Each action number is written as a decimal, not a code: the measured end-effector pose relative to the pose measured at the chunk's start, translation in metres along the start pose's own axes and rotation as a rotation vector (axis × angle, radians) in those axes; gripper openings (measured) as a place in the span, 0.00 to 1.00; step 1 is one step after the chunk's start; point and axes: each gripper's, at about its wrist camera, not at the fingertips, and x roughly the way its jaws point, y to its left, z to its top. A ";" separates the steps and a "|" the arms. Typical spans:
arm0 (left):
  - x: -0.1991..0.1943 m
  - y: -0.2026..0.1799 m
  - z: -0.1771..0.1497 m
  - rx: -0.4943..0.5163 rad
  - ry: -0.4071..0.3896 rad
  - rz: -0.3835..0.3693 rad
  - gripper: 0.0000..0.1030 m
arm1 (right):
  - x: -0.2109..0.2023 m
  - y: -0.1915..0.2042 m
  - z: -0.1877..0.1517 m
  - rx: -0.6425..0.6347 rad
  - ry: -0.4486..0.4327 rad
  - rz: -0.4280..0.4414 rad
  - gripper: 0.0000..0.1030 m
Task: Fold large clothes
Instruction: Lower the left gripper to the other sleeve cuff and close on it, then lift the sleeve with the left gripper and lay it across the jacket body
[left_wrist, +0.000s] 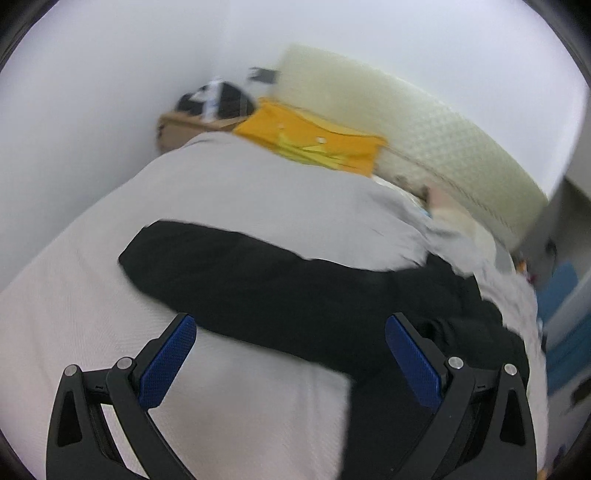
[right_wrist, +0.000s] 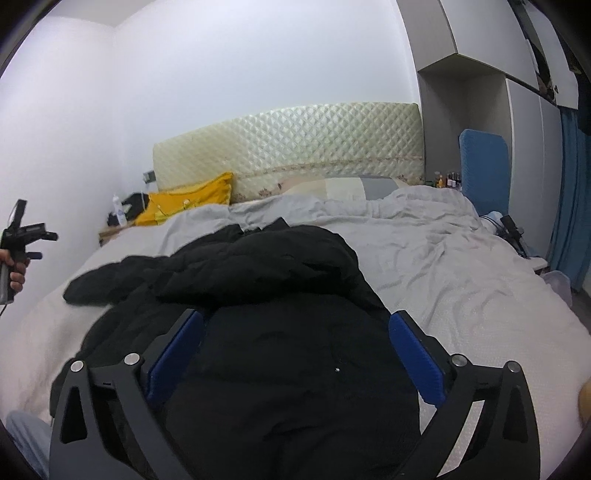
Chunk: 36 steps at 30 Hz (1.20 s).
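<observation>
Both grippers, left (left_wrist: 291, 332) and right (right_wrist: 297, 328), stand released over the black coat (right_wrist: 258, 332); probably mid-fold. Next: grasp the sleeve (left_wrist: 221, 266) ahead of the left jaws.

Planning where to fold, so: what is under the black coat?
The black coat lies on the pale bed cover, beside the rumpled grey duvet. Anything beneath the coat itself is hidden.

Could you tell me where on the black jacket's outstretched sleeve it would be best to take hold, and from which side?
Probably at the cuff end of the sleeve, coming from the bed's open left side. The sleeve lies flat and stretched out from the jacket, its tip free on the cover, so the left gripper, already open nearby, could pinch it across its width and fold it inward.
</observation>
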 end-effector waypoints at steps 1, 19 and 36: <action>0.006 0.014 0.001 -0.028 0.003 -0.005 0.99 | 0.002 0.001 0.000 0.001 0.007 0.002 0.99; 0.188 0.241 -0.027 -0.609 0.040 -0.103 0.95 | 0.066 0.036 -0.001 0.003 0.146 -0.062 1.00; 0.206 0.184 0.034 -0.435 -0.009 0.024 0.11 | 0.085 0.025 -0.005 0.077 0.207 -0.078 1.00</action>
